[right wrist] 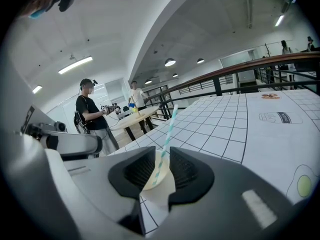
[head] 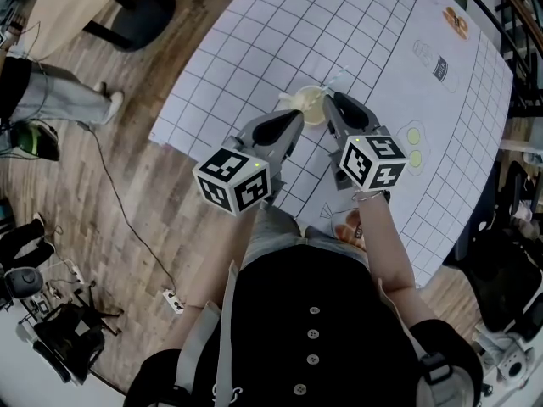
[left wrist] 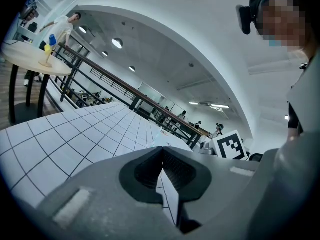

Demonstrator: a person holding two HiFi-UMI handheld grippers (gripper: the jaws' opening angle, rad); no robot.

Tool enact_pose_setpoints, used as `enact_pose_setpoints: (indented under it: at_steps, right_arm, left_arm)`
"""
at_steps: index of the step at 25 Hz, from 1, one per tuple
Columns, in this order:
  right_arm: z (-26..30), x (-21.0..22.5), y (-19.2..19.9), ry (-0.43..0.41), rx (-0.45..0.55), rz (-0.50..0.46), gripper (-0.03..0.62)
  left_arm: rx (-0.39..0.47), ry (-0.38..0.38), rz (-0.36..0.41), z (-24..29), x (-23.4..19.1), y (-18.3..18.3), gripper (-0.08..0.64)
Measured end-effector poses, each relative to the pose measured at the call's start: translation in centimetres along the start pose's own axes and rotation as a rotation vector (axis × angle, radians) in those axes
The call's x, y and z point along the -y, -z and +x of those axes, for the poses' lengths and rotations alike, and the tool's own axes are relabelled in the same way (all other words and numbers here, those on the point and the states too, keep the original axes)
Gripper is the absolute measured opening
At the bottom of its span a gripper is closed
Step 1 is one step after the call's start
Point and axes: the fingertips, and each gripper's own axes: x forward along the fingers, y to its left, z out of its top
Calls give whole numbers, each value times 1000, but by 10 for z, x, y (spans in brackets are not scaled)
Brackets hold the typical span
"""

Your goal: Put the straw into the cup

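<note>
The straw (right wrist: pixel 168 131) is found standing in the cup (head: pixel 309 105) on the bench (head: pixel 254 41), so insertion is judged done and only withdrawal left, the right gripper (right wrist: pixel 162 155) having its fingers slightly parted around nothing, the left gripper (left wrist: pixel 162 152) its fingers closed empty.

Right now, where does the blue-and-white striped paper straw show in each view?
Head view: the blue-and-white striped paper straw is upper centre, sticking out of the cream paper cup.
Left gripper view: I cannot make it out here.
Right gripper view: centre, rising from that cup between the parted jaws of the right hand-held gripper.
Shared landmark: the white gridded table cover, seen in all three views.
</note>
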Motion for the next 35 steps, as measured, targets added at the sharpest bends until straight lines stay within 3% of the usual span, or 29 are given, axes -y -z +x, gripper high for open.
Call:
enact_pose_setpoints:
  at_steps: [9,15,22,27,35]
  right_arm:
    - [-16,2,-22,-15,66,-8,69]
    - [-37,-19,-33,-145,116,12,69]
    - [-81,-26,-28,-227,128,51,66]
    - [-123,-38,-34,-303,174,57,-3]
    - [-173,-58,-31,-423,212,59,-5]
  left_arm:
    - [14,-2,9,-1,5,-2,0]
    - [41,-22,19,-4,16,-4,0]
    - [39,-71,65,-10,45,10,0]
    - [73,-86,53,-20,73,20,0]
    - [101,-104,89,-35,122,41,0]
